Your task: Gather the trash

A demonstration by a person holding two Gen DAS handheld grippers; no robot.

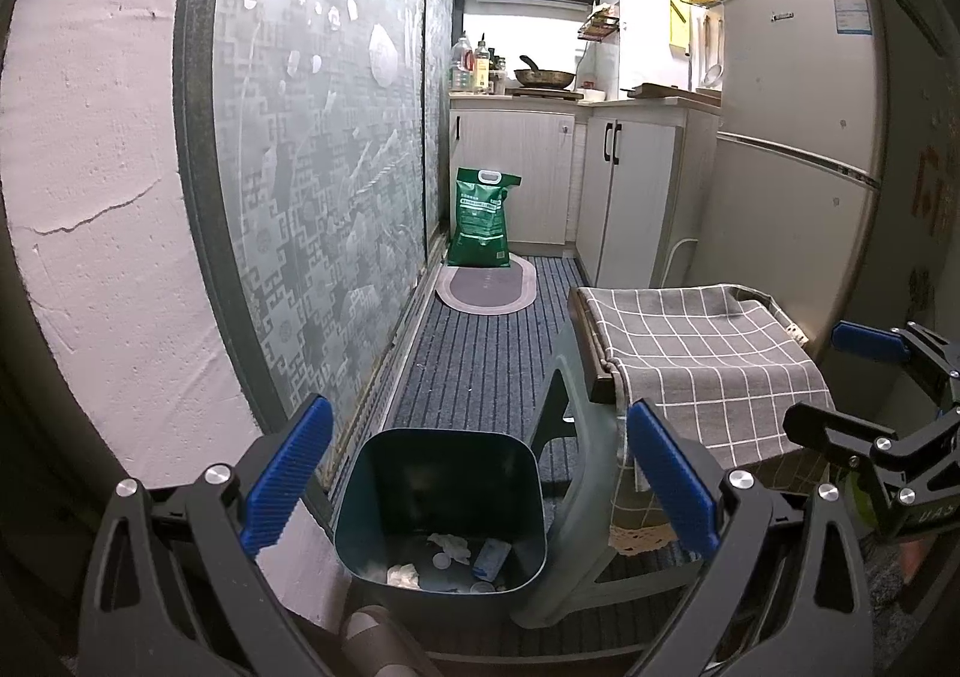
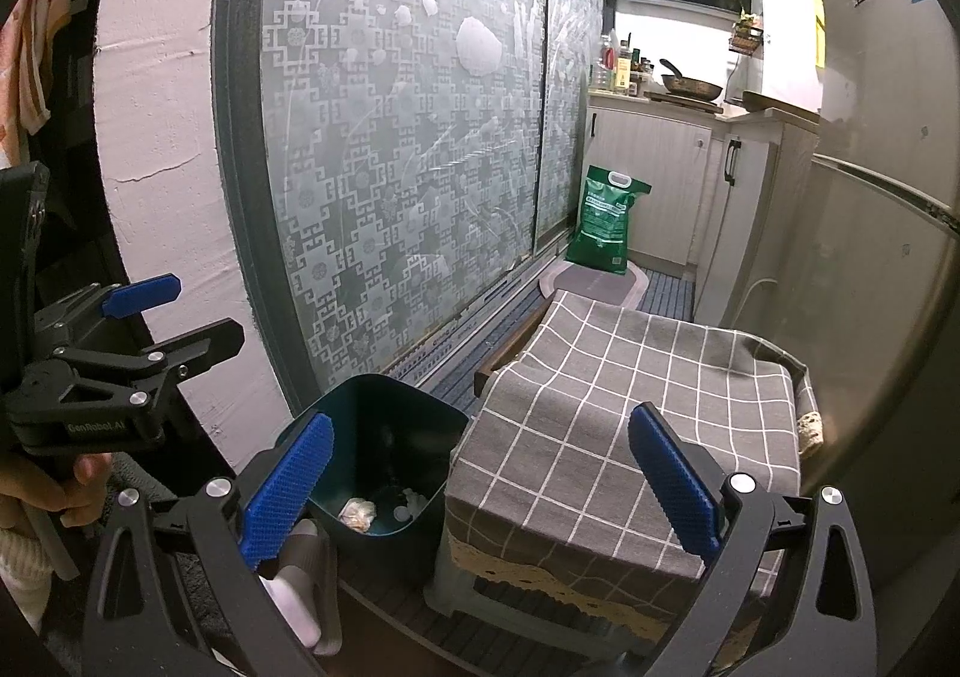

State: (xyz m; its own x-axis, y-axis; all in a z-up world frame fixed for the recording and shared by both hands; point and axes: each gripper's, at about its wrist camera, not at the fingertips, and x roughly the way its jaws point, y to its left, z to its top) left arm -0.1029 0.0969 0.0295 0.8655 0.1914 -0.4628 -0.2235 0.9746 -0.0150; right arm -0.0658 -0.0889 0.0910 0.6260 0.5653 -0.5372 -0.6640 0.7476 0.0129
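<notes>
A dark green trash bin [image 1: 444,461] stands on the floor beside the glass door, with crumpled white paper [image 1: 450,546], a blue packet [image 1: 492,557] and other scraps at its bottom. My left gripper [image 1: 480,476] hangs open just above and in front of it, nothing between its blue pads. My right gripper [image 1: 840,383] shows at the far right, open and empty. In the right wrist view the bin [image 2: 384,413] sits lower left, and the right gripper [image 2: 480,485] spreads open over the bin's edge and the stool. A hand [image 2: 36,491] holds the left gripper [image 2: 180,317].
A plastic stool draped in a grey checked cloth [image 1: 708,353] stands right of the bin. A slipper [image 2: 306,581] lies near the bin's front. A green bag [image 1: 483,218], oval mat [image 1: 486,287], cabinets and a fridge [image 1: 798,137] lie beyond; frosted glass door [image 1: 324,167] on the left.
</notes>
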